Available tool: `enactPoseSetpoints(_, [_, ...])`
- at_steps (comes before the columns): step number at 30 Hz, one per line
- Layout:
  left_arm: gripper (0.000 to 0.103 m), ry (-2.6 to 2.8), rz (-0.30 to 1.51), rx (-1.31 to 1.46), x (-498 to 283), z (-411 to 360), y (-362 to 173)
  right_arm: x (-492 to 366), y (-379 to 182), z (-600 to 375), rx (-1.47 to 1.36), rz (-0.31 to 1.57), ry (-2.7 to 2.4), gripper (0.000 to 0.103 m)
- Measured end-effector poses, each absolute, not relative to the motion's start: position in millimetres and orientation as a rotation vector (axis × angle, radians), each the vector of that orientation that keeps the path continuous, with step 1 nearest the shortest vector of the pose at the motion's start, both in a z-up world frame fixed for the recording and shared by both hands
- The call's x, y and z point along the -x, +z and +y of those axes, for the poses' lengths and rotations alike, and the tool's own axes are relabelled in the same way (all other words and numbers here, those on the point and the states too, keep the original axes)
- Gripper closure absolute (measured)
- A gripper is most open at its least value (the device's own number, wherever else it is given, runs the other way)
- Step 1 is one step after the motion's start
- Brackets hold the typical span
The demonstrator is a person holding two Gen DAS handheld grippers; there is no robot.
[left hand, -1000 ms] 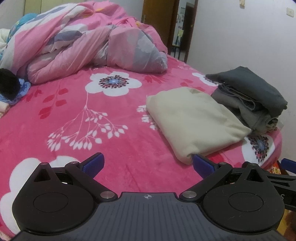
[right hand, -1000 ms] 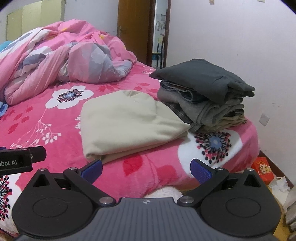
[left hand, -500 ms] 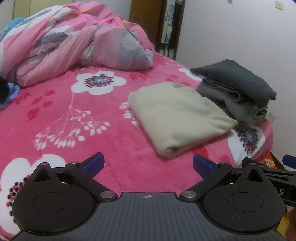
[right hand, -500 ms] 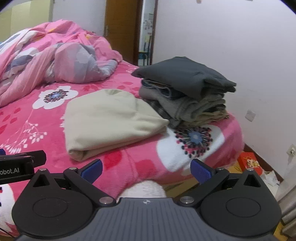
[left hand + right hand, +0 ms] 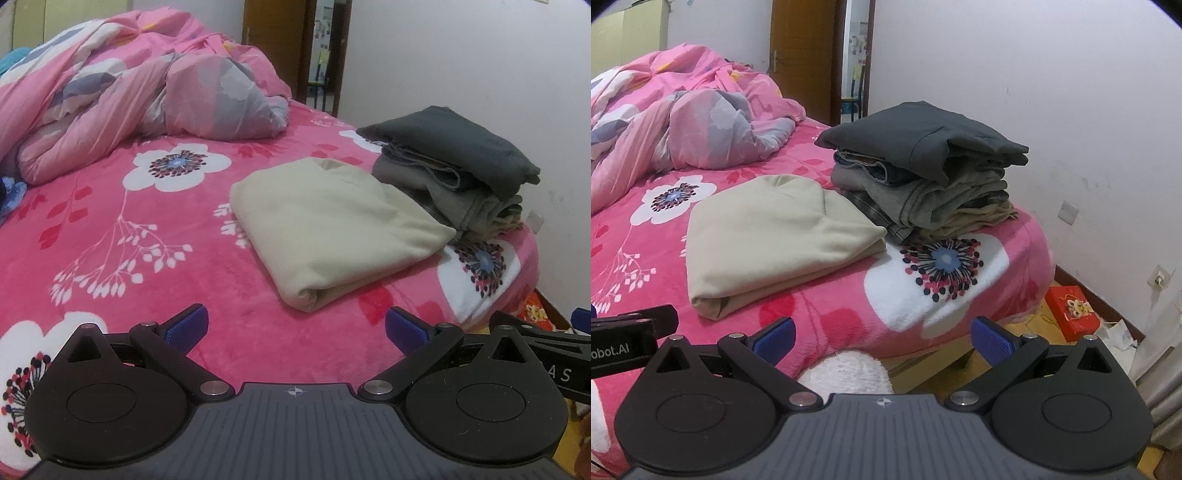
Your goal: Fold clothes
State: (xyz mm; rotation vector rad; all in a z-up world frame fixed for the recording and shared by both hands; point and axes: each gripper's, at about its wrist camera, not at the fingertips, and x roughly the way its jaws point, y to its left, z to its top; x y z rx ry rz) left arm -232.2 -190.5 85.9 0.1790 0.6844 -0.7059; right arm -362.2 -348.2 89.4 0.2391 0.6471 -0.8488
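Note:
A folded cream garment (image 5: 332,229) (image 5: 775,240) lies flat on the pink flowered bed (image 5: 129,229) (image 5: 849,314), near its right corner. Just beyond it stands a stack of folded grey and dark clothes (image 5: 454,173) (image 5: 923,166). My left gripper (image 5: 295,326) is open and empty, held back from the near fold of the cream garment. My right gripper (image 5: 882,334) is open too, holding nothing, hovering over the bed's front edge to the right of the garment. Part of the other gripper shows at the edge of each view.
A crumpled pink and grey quilt (image 5: 129,99) (image 5: 683,122) fills the back left of the bed. A white wall (image 5: 1034,92) runs along the right. On the floor beside the bed lie a red box (image 5: 1071,310) and some litter. A brown door (image 5: 801,55) stands behind.
Both grippers have pulled back and swung rightward away from the cream garment, which now sits farther from the fingers. More of the bed's edge and the floor shows in the right wrist view.

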Motion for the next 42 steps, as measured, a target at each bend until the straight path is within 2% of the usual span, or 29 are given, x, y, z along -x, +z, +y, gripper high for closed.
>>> enactPoseSetpoints(42, [0.000,-0.687,0.677,-0.191,227.1,-186.2,84.2,355.0,83.8,-344.0,-0.232,0.665,-0.826,0.000])
